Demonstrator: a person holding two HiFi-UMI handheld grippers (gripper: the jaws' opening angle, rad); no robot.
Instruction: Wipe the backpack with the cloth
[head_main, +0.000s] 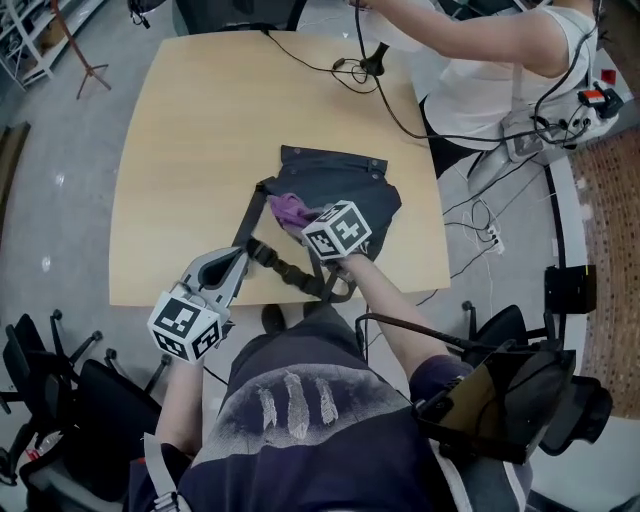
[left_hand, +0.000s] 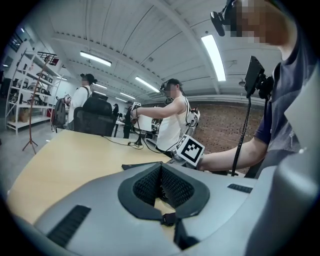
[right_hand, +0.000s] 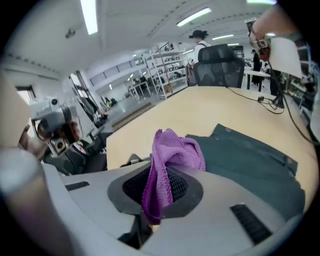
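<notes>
Head view looks down — gripper views sit low, sharing the backpack (head_main: 340, 185).

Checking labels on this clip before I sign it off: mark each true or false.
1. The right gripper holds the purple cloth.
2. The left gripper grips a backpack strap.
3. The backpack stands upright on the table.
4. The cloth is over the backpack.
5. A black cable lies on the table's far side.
1. True. The right gripper has its jaws closed on the purple cloth.
2. False. The left gripper has its jaws together with nothing between them.
3. False. The backpack lies flat on the table.
4. True. In the head view the cloth sits over the dark backpack.
5. True. A black cable lies there.
</notes>
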